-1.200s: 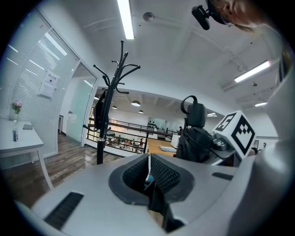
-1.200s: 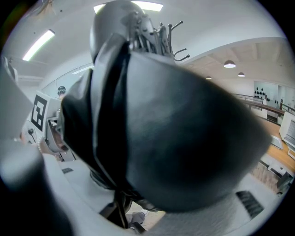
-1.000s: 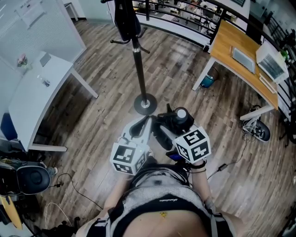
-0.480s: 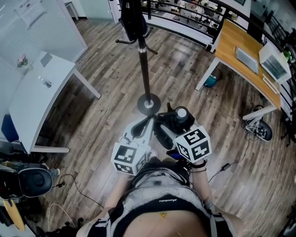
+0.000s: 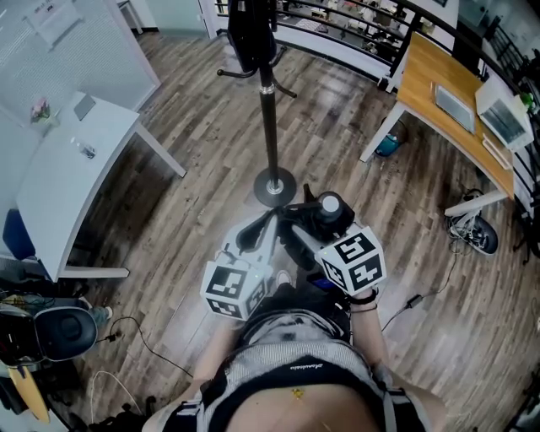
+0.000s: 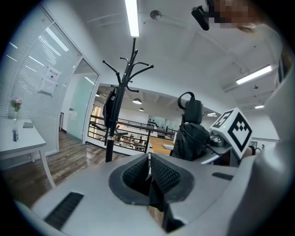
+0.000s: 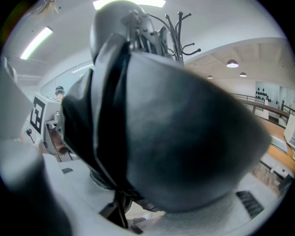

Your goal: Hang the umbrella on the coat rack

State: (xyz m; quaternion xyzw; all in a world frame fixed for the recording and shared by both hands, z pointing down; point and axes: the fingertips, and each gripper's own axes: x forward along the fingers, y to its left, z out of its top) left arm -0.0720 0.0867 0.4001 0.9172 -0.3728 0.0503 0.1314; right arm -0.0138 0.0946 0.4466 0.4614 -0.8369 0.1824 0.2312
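Observation:
The black coat rack stands on a round base on the wood floor ahead of me; its hooks show in the left gripper view. A black garment or bag hangs on it. My right gripper is shut on a folded black umbrella, held low in front of my body. The umbrella fills the right gripper view and hides the jaws there. My left gripper is just left of it, shut, with its pads pressed together and nothing clearly between them.
A white table stands to the left and a wooden desk with a laptop at the right. A railing runs behind the rack. Shoes and cables lie on the floor at the right.
The coat rack has shifted slightly right and up in the head view as the camera moved. Both grippers and the umbrella keep the same pose.

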